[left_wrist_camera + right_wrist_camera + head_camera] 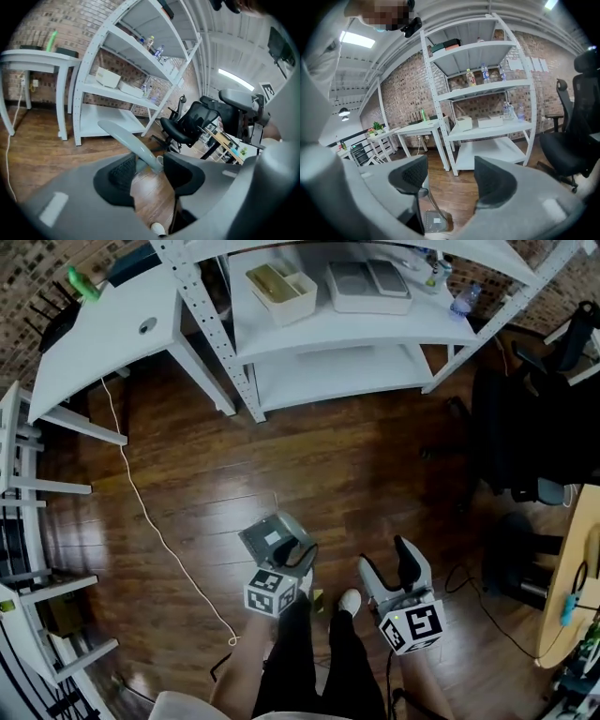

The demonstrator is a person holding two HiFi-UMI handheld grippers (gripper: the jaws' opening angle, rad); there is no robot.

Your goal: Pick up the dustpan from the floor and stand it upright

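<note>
In the head view the grey dustpan (267, 538) hangs just in front of the person's feet, its flat pan with a white label facing up. My left gripper (298, 557) is shut on its handle. The left gripper view shows that grey handle (126, 138) pinched between the two black pads and slanting up to the left. My right gripper (389, 563) stands beside it on the right, open with nothing between its jaws. From the right gripper (450, 176) view the pan (436, 220) shows low down, over the wooden floor. Whether the pan touches the floor I cannot tell.
A white shelf unit (328, 329) with boxes and bottles stands ahead, a white table (103, 324) to its left. A white cable (150, 521) runs across the wooden floor. A black office chair (525, 437) and a round wooden table (572, 568) are at the right.
</note>
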